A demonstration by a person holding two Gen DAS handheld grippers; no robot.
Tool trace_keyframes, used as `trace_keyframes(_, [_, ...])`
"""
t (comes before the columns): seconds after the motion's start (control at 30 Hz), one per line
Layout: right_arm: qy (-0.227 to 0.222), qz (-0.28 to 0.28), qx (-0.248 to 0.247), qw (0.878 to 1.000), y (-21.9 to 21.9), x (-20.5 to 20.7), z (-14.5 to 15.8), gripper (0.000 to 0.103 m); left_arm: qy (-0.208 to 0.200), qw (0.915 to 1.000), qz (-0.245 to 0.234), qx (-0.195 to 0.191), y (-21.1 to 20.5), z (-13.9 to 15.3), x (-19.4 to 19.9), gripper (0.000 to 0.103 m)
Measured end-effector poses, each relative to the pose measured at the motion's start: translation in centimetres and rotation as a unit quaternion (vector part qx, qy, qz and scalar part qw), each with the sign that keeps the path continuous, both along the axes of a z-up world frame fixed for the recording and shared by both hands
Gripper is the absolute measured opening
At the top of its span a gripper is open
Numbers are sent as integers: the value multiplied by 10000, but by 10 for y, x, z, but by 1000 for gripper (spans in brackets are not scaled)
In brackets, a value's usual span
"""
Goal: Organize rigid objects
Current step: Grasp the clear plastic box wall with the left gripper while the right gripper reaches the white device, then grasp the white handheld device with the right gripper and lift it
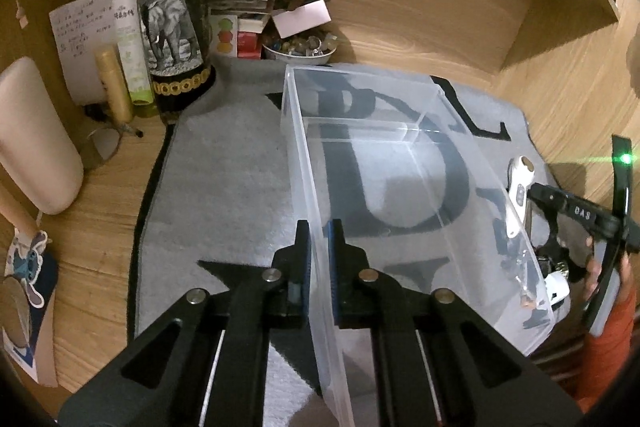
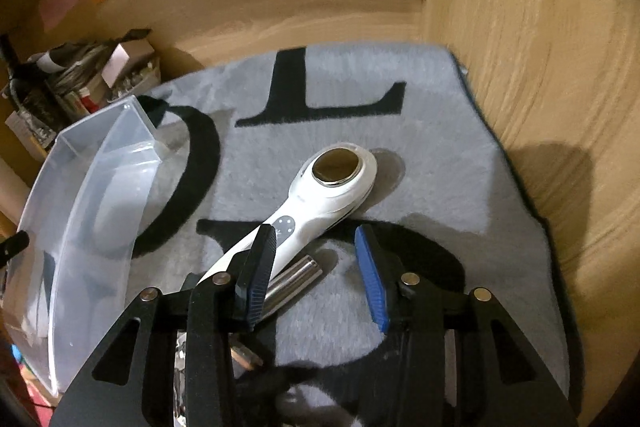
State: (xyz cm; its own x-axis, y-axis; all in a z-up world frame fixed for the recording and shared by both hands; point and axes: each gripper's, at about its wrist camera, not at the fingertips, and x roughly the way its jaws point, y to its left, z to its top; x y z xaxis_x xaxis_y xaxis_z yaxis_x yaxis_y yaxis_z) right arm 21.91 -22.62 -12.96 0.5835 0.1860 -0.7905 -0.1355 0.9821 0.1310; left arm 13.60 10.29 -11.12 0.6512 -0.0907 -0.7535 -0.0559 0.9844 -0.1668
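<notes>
A: Start close in. What are the left tongs (image 1: 319, 247) doing?

B: They are clamped on the near side wall of the clear plastic bin (image 1: 400, 147), one pad outside the wall and one inside. The bin stands on a grey mat (image 1: 224, 155) with big black letters, which lies on the wooden table (image 1: 100, 227).

A: And the right tongs (image 2: 316, 267)?

B: Partly spread, with nothing pressed between the blue pads. They hang low over the mat. The left pad sits in front of the handle of a white handheld device (image 2: 320, 199); the right pad is clear of it. No grip there that I can see.

A: Where does that device lie?

B: Flat on the mat, just beside the bin and outside it, its round metal head pointing away. A shiny metal cylinder (image 2: 296, 279) lies next to its handle, partly behind the left pad.

A: Farther back?

B: Beyond the mat, a dark bottle with an elephant label (image 1: 172, 15), a green spray bottle (image 1: 128, 27), a bowl of small trinkets (image 1: 300, 47), and stacked papers against the wooden back wall.
</notes>
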Motion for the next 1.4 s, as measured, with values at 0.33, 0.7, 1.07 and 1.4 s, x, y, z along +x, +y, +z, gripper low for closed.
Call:
trace_keyframes(0.33, [429, 338, -190, 9983, 22, 33, -6, 40, -63, 10000, -50, 36, 0, 0, 0, 8])
trace_keyframes(0.7, [587, 617, -790, 9932, 49, 61, -22, 41, -151, 9998, -100, 30, 2, -2, -1, 9])
trace_keyframes(1.07, [180, 728, -872, 9934, 56, 52, -6, 26, -143, 9999, -54, 37, 2, -2, -1, 9])
trace_keyframes(1.4, [-814, 804, -726, 9908, 60, 17, 49, 26, -108, 9999, -49, 76, 0, -1, 1, 8])
